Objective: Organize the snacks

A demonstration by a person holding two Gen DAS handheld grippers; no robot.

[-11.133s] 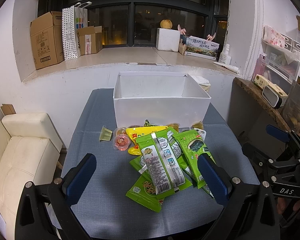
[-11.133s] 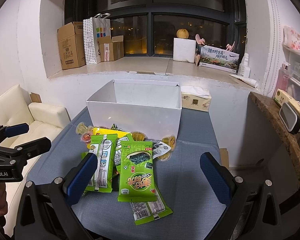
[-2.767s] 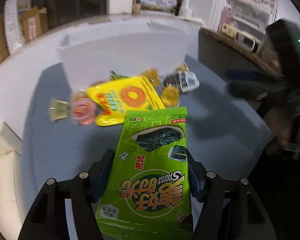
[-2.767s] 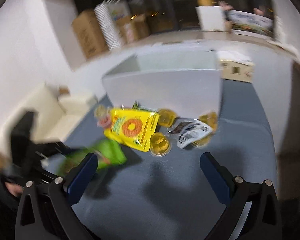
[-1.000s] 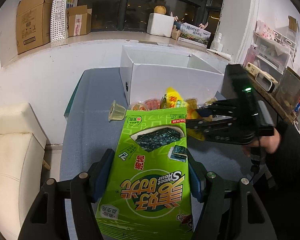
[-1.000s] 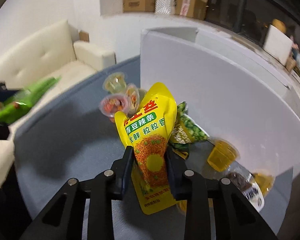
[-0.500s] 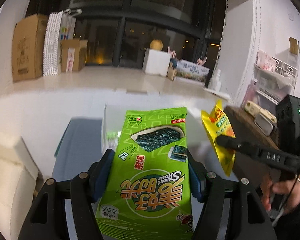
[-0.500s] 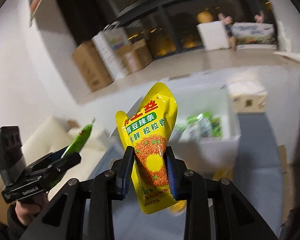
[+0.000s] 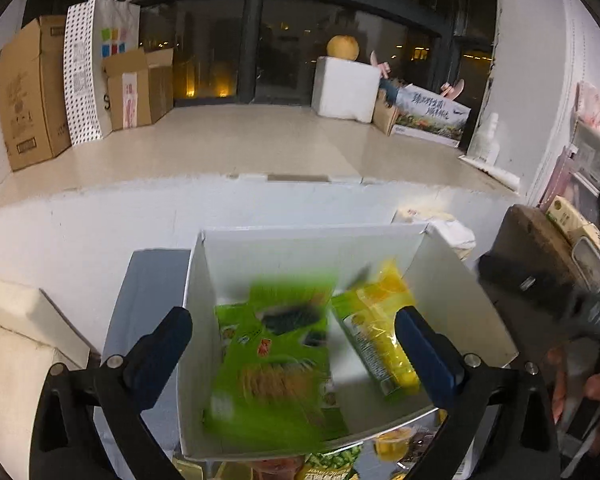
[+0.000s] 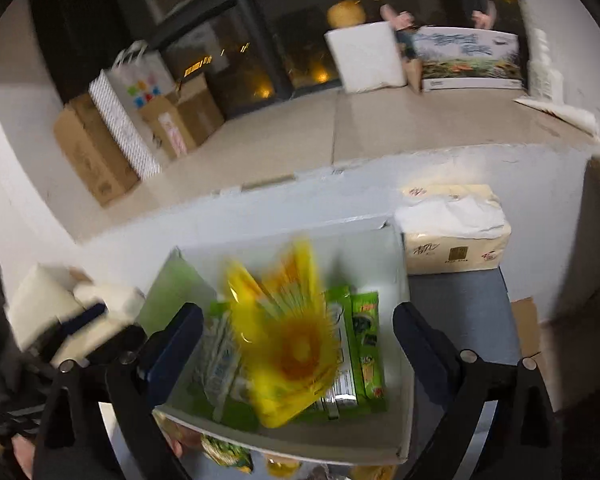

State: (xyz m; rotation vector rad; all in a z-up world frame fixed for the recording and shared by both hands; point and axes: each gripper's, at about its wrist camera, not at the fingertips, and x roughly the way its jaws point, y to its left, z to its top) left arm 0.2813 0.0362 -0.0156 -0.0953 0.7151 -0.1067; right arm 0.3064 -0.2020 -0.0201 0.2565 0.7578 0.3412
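Left wrist view: left gripper (image 9: 296,330) with jaws opening, spread wide, dark blue rubbery pads (image 9: 162,340) clear of everything. Between and below them, blurred, a glossy green seaweed packet (image 9: 272,360) free of any grip, inside the white cardboard box (image 9: 460,292). Just beside it on the right, a yellow foil pouch (image 9: 384,344), long and crinkled, also in the box. Grey woven tablecloth (image 9: 140,300) under the box; clear jelly cups (image 9: 392,440) outside the near wall. At the right edge, a hand (image 9: 580,384) on the black handle of the other tool.

Right wrist view: right gripper (image 10: 298,338) likewise opening, pads far apart, gripping nothing. Yellow pouch (image 10: 288,344) smeared by motion, loose between the pads, over flat green packets (image 10: 360,344) lying in the box (image 10: 404,412). Soft tissue pack (image 10: 456,240) behind the box's right corner.
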